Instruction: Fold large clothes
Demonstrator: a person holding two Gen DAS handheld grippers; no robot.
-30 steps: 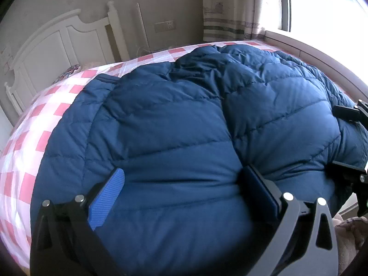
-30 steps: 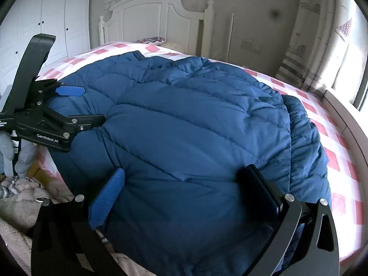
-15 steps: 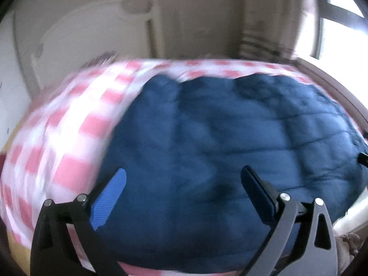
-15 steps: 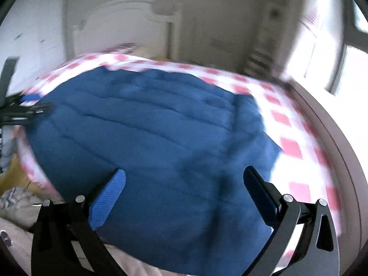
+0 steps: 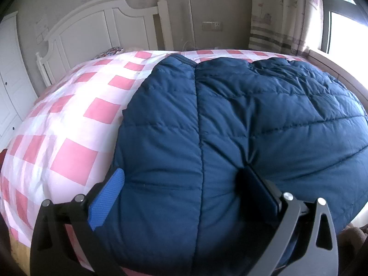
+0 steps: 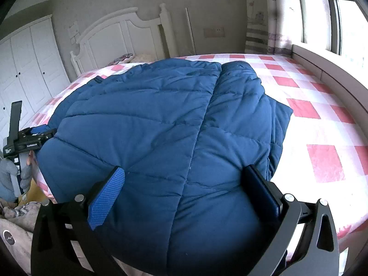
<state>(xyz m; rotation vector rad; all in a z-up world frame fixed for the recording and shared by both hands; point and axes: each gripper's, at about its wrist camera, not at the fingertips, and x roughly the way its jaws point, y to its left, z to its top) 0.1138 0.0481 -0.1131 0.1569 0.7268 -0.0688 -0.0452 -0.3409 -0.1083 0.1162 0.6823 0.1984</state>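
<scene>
1. A bed (image 6: 322, 124) spread with a pink-and-white checked sheet fills both views; wide bare sheet lies open to the right of the garment in the right wrist view and to its left in the left wrist view.

2. A navy quilted down coat (image 6: 174, 126), puffy and stitched in slanted channels, lies spread across the near half of the mattress, its near hem reaching the front edge. A seam runs straight up its middle, and a flatter layer juts out along its right side.

3. A white panelled headboard (image 6: 128, 34) closes the far end, with white wardrobe doors (image 6: 27, 69) along the left wall.

4. A striped curtain (image 5: 273, 18) and a bright window ledge (image 6: 326, 66) hem in the right flank of the bed.

5. The right gripper (image 6: 184, 193) hangs over the coat's near hem, jaws spread wide with nothing between them; one pad is ribbed blue.

6. The left gripper (image 5: 181, 193) stands likewise released above the hem in its own view. From the right wrist camera it sits at the coat's left edge (image 6: 30, 138).

7. A patterned pillow (image 5: 108, 53) rests by the headboard, well clear of the coat.
</scene>
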